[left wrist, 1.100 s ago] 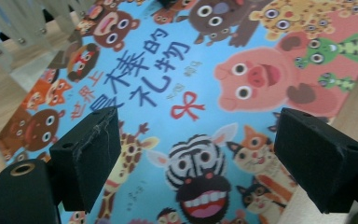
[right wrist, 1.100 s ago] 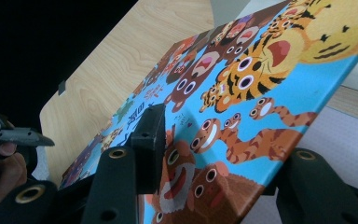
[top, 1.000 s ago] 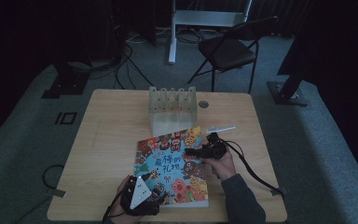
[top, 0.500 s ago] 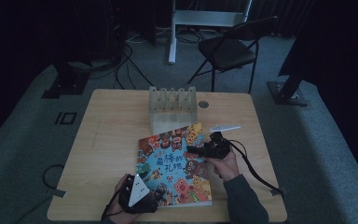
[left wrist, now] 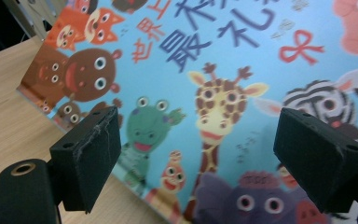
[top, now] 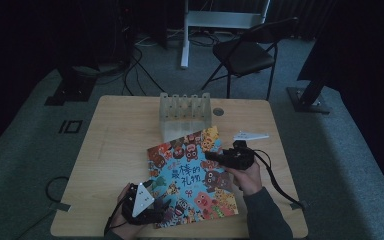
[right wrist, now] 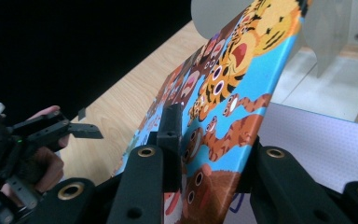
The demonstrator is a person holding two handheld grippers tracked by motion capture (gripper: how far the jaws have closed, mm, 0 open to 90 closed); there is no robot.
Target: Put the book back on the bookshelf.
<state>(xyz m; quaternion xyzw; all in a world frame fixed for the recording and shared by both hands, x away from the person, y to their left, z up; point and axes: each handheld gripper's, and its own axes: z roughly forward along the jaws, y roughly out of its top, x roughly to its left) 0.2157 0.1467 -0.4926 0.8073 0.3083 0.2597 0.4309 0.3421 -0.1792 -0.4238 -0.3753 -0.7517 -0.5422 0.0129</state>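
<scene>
High view: one wooden table (top: 115, 145) carries one children's picture book (top: 192, 177) with a blue cover crowded with cartoon animals, lying askew right of the middle. Its far corner sits just in front of one clear slotted rack (top: 185, 116) at the table's far side, and its near edge lies close to the table's near edge. One small white paper piece (top: 250, 135) lies beyond the book's right edge, near the table's right side. The table's left half is bare wood. The right gripper (top: 211, 157) reaches over the book's right edge, held by a hand (top: 247, 178). The left gripper (top: 161, 206) sits at the book's near-left corner. One folding chair (top: 247, 52) stands on the carpet beyond the table, well apart from it.

Left gripper view: the left gripper (left wrist: 196, 149) has its two jaws spread wide, nothing between them, hovering over the picture book (left wrist: 223, 88) cover. The book's left edge runs diagonally, with bare table (left wrist: 9, 121) beside it.

Right gripper view: the right gripper (right wrist: 209, 140) is clamped on the picture book (right wrist: 223, 88) cover, one jaw on each face, with the cover raised off a white inner page (right wrist: 321, 140). The left gripper (right wrist: 81, 129) shows farther off over the table (right wrist: 135, 88), its jaws apart. The clear rack (right wrist: 340, 32) stands behind.
</scene>
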